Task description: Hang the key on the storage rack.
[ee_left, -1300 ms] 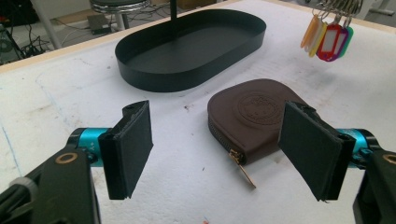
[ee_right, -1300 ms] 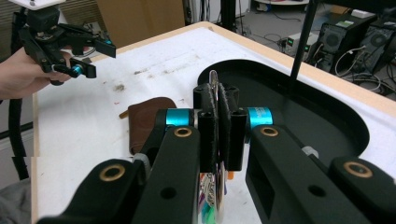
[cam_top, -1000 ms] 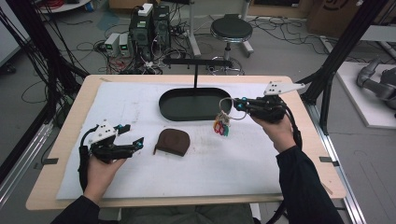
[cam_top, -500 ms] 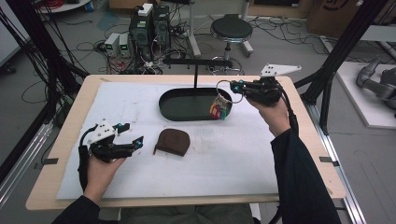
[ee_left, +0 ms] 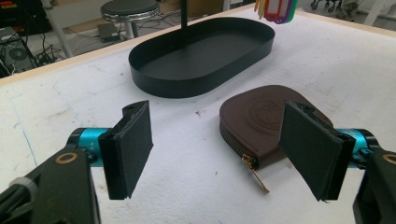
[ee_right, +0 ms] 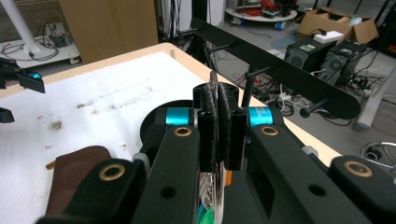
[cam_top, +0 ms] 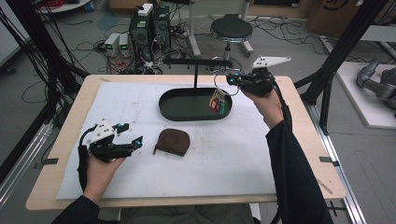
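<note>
**Coloured key tags hang from the right claw above the black tray**

Coloured plastic tags, red, green and yellow, dangle in a bunch of keys (cam_top: 218,101) on a metal ring, and the right claw (cam_top: 229,79) has its jaws pressed together on that ring. In the right gripper view the two black pads meet on a thin strip of metal, with the tags hanging below them. From the high view the bunch hangs over the right end of the oval black tray (cam_top: 180,112), clear of its floor, and just below the black rack (cam_top: 196,61) whose post rises from the tray's far side. The rack's bar with its short pegs runs across the right gripper view close behind the pinched ring.

The left claw (cam_top: 131,142) rests low over the near left part of the counter (cam_top: 70,107), which is covered by a white mat (cam_top: 233,154). Its jaws are spread wide with nothing between them. In the left gripper view the brown leather pouch (ee_left: 261,122) lies flat on the mat just beyond the jaws, its zip pull pointing toward the camera. The pouch sits near the tray's front wall, apart from it, and well apart from the hanging keys.
</note>
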Motion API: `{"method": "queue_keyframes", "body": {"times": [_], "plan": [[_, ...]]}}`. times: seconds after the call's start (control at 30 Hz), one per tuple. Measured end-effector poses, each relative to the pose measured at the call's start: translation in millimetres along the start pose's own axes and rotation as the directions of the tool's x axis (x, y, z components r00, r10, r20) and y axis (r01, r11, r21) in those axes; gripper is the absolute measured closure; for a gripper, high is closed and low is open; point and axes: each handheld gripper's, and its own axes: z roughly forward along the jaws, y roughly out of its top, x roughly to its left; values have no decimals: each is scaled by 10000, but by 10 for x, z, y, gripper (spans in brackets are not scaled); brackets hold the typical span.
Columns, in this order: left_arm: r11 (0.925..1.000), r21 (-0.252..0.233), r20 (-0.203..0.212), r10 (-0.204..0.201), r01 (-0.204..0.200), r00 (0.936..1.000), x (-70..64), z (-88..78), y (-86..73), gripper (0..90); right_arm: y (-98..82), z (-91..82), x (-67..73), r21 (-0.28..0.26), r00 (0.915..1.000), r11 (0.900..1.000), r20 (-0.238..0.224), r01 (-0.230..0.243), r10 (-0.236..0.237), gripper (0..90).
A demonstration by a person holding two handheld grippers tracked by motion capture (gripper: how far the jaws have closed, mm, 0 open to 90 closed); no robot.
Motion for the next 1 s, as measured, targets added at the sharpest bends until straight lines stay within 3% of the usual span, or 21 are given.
{"method": "queue_keyframes", "body": {"times": [0.53,1.0], "plan": [[9999,106,-60,-32,33,10000,21,35,-17,259,-65,236,-274,84,9989,9992,269,-379,376,874],[9999,150,-34,-12,13,10000,15,51,-25,259,-142,336,-413,100,9961,9980,620,-629,622,874]]}}
